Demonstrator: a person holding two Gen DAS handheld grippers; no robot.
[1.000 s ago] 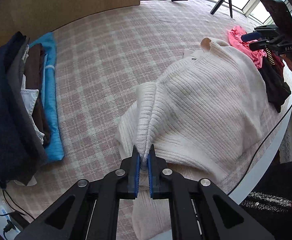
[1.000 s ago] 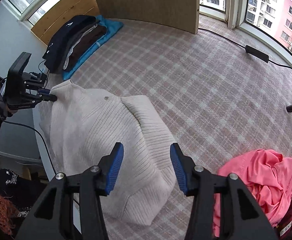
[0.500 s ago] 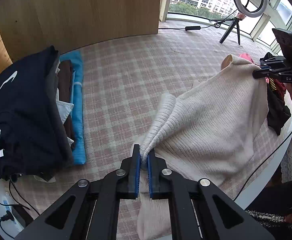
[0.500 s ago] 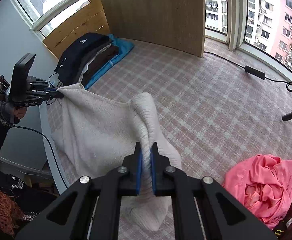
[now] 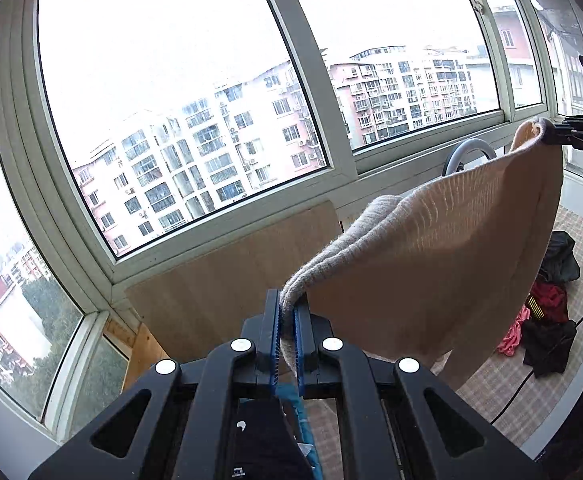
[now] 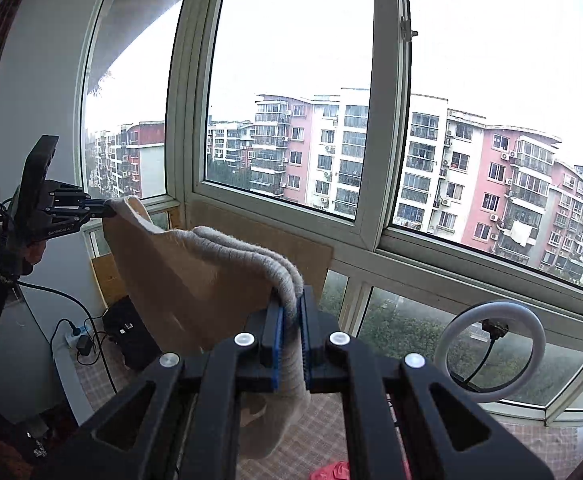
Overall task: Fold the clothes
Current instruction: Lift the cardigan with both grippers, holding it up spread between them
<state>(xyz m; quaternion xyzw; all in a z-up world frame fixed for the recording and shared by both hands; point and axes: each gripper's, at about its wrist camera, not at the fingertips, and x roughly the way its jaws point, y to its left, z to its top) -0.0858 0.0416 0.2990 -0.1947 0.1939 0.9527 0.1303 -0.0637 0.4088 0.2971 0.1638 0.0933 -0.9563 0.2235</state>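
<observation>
Raised since the earlier frames: both grippers, from plaid bed to window height. Item: cream ribbed knit sweater (image 5: pixel 443 264), hanging in the air, stretched between them. Left gripper (image 5: pixel 287 320): blue-padded fingers pinching one bunched edge. Right gripper (image 6: pixel 290 320): fingers pinching the other edge. Below: white ring light (image 6: pixel 491 354); dark and pink clothes pile (image 5: pixel 547 320) on bed.

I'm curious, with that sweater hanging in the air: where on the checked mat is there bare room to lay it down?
Bare mat shows under the sweater, between the folded dark stack and the loose heap of black, red and pink clothes. It is crowded at that heap; the rest of the mat is hidden.
</observation>
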